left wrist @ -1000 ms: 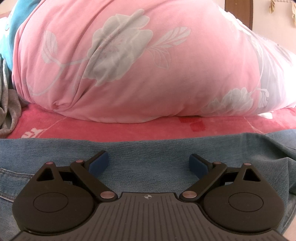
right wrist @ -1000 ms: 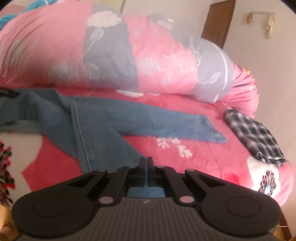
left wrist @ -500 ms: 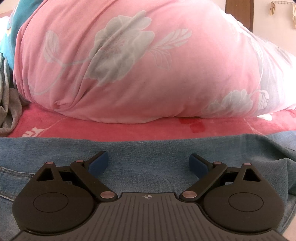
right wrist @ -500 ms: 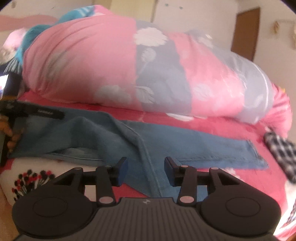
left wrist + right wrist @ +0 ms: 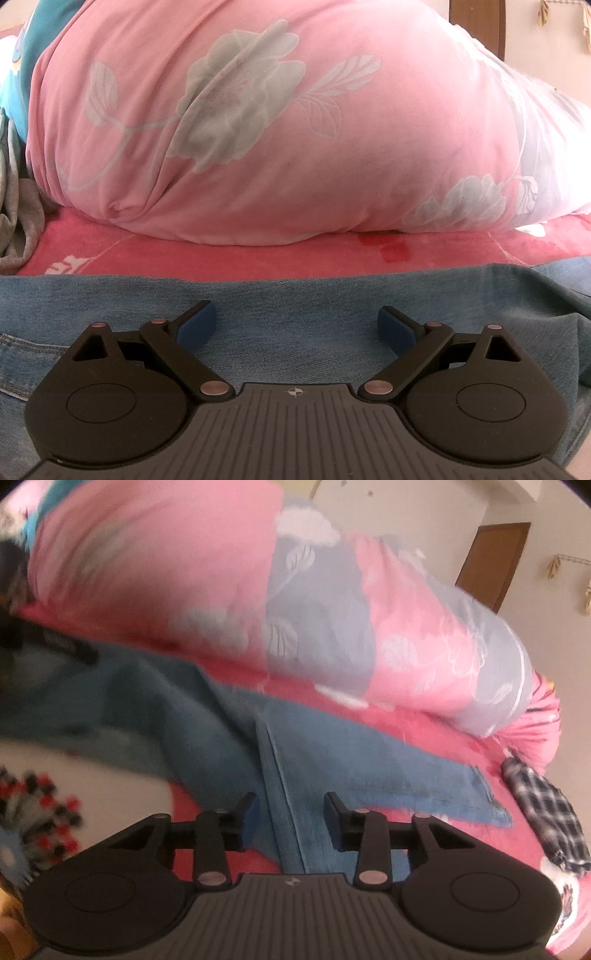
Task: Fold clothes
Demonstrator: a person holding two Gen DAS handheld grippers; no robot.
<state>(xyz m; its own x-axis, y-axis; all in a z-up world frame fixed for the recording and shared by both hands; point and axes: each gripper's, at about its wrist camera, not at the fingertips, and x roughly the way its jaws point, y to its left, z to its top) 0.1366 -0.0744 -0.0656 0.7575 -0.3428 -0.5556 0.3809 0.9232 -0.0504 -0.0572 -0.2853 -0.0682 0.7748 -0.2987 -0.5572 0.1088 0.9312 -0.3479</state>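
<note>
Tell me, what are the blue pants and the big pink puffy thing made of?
The blue pants look like denim: faded blue with a fine woven grain and stitched seams, matte. The big pink puffy thing seems to be a stuffed quilt in smooth, soft cotton-like cloth, printed with grey flowers; the exact fabric can't be told.

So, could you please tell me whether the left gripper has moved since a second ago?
No. The left gripper sits where it was: the jeans edge and pink quilt line up unchanged behind its open jaws.
</note>
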